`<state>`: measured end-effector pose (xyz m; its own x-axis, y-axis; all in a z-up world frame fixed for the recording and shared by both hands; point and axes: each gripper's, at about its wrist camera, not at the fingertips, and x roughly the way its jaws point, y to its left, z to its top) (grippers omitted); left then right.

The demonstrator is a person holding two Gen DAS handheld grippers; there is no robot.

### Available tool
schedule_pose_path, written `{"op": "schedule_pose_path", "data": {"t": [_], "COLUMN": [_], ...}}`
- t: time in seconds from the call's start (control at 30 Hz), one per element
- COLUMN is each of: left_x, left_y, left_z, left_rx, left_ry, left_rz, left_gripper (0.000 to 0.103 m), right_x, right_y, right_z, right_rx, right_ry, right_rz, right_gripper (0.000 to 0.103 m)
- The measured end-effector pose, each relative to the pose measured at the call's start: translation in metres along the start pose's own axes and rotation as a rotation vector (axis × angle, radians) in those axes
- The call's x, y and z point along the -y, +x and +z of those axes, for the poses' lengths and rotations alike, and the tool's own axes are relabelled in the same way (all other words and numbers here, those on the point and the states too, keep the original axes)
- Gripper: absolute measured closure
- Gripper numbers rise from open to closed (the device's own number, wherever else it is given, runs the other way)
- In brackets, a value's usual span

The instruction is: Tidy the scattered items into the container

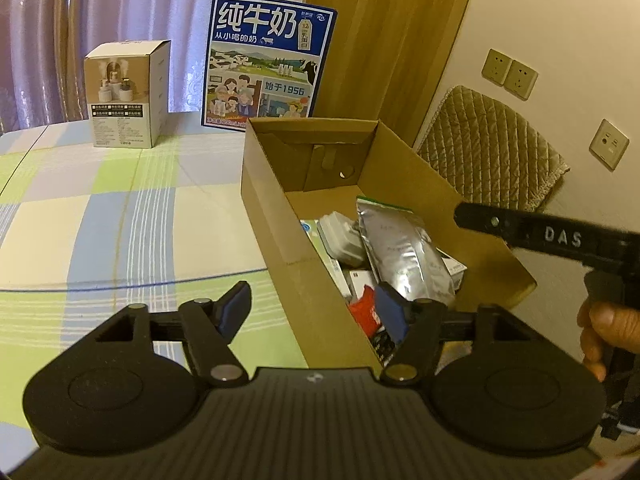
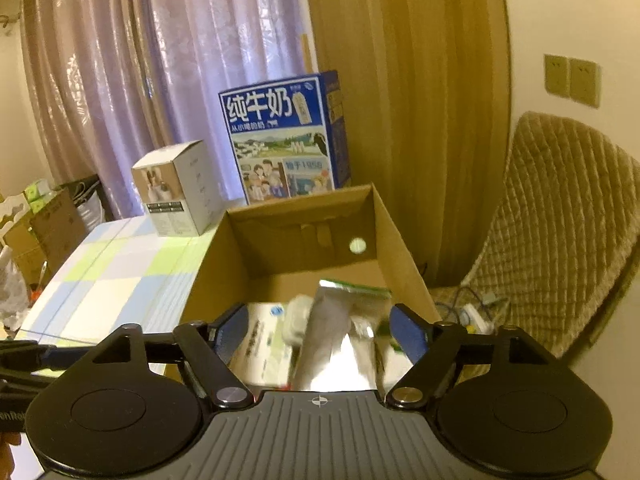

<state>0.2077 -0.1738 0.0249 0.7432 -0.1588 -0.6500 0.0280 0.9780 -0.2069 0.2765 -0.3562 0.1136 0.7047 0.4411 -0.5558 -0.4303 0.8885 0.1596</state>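
Right tongs (image 2: 316, 330) open above silver pouch (image 2: 340, 344) in cardboard box (image 2: 404, 248).

Each black gripper (image 1: 314, 312) has blue pads (image 1: 234, 308), silver screws (image 1: 224, 372) and white "DAS" lettering (image 1: 563, 237).

We note a table (image 1: 100, 216) under a checked cloth. On it stand an open cardboard box (image 1: 280, 216), a white carton (image 1: 126, 98) and a blue milk carton (image 1: 266, 62).
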Motion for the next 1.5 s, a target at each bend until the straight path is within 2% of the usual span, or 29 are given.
{"op": "schedule_pose_path", "data": {"t": [0.03,0.1,0.23,0.3,0.37,0.7,0.97,1.23,1.5], "left_x": [0.001,0.004,0.012,0.017,0.021,0.044,0.059,0.070,0.075], "left_y": [-0.004,-0.012,-0.031,-0.043,-0.057,-0.123,-0.171,-0.199,-0.207], "left_z": [-0.002,-0.008,-0.016,-0.019,-0.022,-0.043,-0.059,-0.068,-0.069], "left_rx": [-0.001,-0.003,-0.002,0.007,0.023,0.029,0.035,0.049,0.058], "left_ry": [0.000,-0.005,-0.009,-0.013,-0.017,-0.031,-0.013,-0.021,-0.013], "left_rz": [0.002,0.006,0.023,0.031,0.048,0.095,0.115,0.110,0.105], "left_gripper": [0.035,0.025,0.018,0.008,0.001,0.001,0.001,0.001,0.001], "right_x": [0.001,0.001,-0.003,-0.006,-0.009,-0.036,-0.051,-0.066,-0.077], "right_y": [-0.005,-0.015,-0.039,-0.053,-0.068,-0.142,-0.191,-0.232,-0.257], "right_z": [-0.004,-0.011,-0.023,-0.027,-0.030,-0.041,-0.054,-0.058,-0.051], "right_rx": [-0.004,-0.014,-0.030,-0.039,-0.054,-0.084,-0.081,-0.069,-0.029], "right_ry": [0.013,0.033,0.038,0.040,0.044,-0.002,0.040,0.034,-0.005], "right_rz": [-0.003,-0.004,-0.006,-0.008,-0.010,-0.053,-0.015,-0.004,-0.013], "right_gripper": [0.022,0.016,0.007,0.002,0.002,0.002,0.002,0.002,0.002]}}
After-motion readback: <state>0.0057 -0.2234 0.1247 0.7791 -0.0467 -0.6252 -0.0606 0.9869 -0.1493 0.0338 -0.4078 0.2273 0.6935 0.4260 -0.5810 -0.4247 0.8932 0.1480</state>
